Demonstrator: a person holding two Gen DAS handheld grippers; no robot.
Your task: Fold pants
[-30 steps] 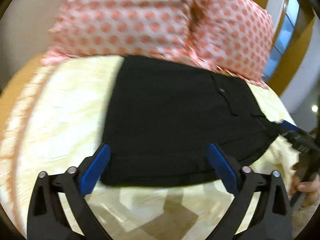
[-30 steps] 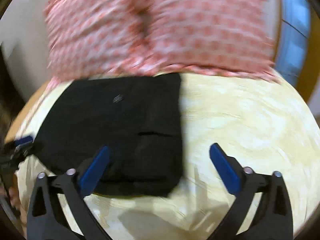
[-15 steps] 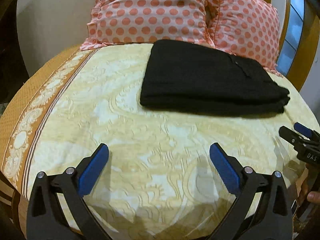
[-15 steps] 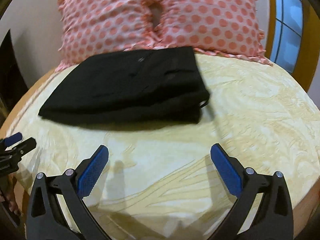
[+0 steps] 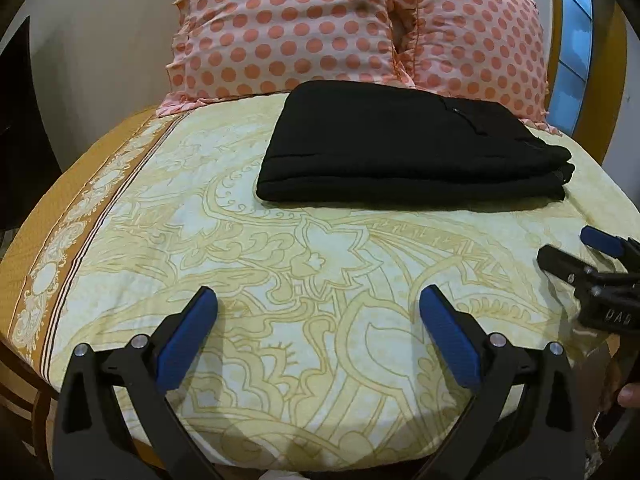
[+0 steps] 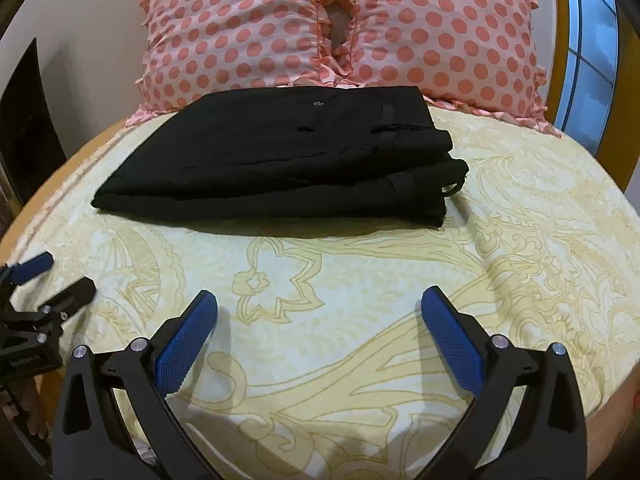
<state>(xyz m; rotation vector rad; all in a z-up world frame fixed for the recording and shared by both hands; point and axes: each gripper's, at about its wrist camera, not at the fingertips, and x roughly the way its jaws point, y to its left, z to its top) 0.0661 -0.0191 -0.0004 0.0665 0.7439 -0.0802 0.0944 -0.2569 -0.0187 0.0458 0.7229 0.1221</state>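
Observation:
The black pants (image 5: 408, 148) lie folded in a flat stack on the far part of the bed, in front of the pillows; they also show in the right wrist view (image 6: 288, 156). My left gripper (image 5: 318, 312) is open and empty, held back over the near part of the bed, well apart from the pants. My right gripper (image 6: 319, 312) is open and empty, also back from the pants. Each gripper shows at the edge of the other's view: the right one (image 5: 576, 248) and the left one (image 6: 52, 276).
The bed has a cream and yellow floral sheet (image 5: 320, 264) with an orange border at the left (image 5: 60, 216). Two pink polka-dot pillows (image 6: 340, 28) lean against the wall behind the pants. A window (image 6: 588, 48) is at the right.
Both grippers have pulled back from the pants toward the near edge of the bed. The folded pants stay where they lie.

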